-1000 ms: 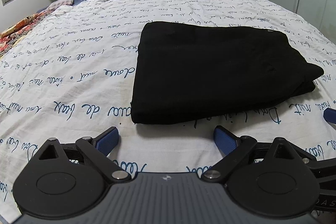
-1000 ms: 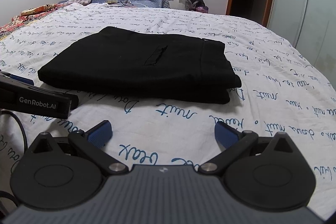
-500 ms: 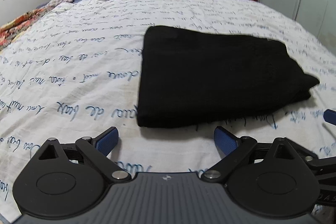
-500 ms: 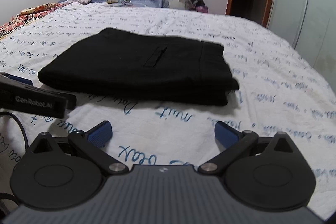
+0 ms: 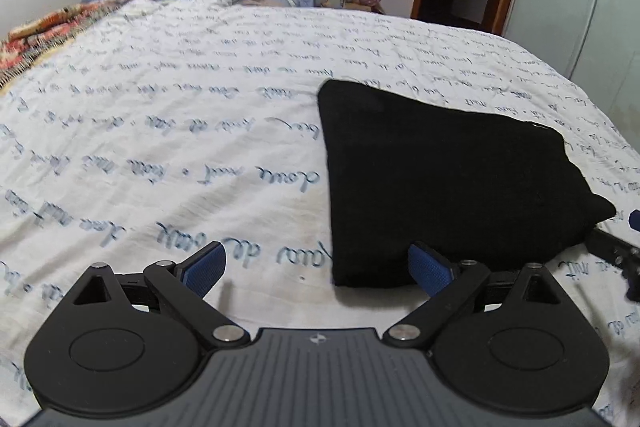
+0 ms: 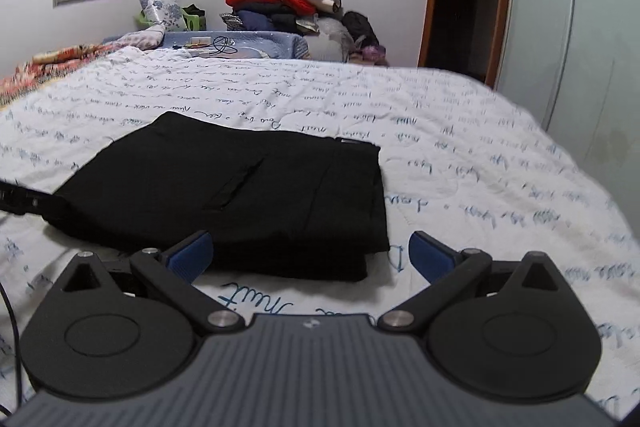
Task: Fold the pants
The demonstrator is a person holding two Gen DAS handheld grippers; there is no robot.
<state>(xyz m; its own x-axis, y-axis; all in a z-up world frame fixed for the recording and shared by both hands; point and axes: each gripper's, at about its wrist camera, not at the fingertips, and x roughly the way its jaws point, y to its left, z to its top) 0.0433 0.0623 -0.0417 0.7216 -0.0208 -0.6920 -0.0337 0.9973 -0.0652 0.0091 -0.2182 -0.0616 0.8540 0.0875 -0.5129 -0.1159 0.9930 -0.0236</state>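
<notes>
A: How do the fingers of the left gripper (image 5: 318,269) stand?

B: Spread wide, holding nothing. Its right blue pad (image 5: 430,267) sits at the near left corner of the folded black pants (image 5: 448,179); whether it touches the cloth cannot be told. The left pad (image 5: 204,269) hangs over bare bedspread (image 5: 160,147).

A: And the right gripper (image 6: 308,257)?

B: Also spread apart and empty. Its left pad (image 6: 190,255) overlaps the near edge of the pants (image 6: 248,195) in the right wrist view, and its right pad (image 6: 430,255) lies just past the near right corner, over the white sheet (image 6: 500,195). Contact cannot be judged.

A: Where do the pants lie?

B: Flat on the bed, folded into a compact stack of layers, a slit pocket showing on top. They lie between the two grippers; part of the left gripper's body (image 6: 24,201) shows at the pants' left edge in the right wrist view.

A: Any containers?

B: A green basket (image 6: 192,19) stands beyond the head of the bed beside a patterned pillow (image 6: 160,7); what it holds cannot be made out. Next to it a pile of clothes (image 6: 288,3) is heaped loose, a red piece near its top.
</notes>
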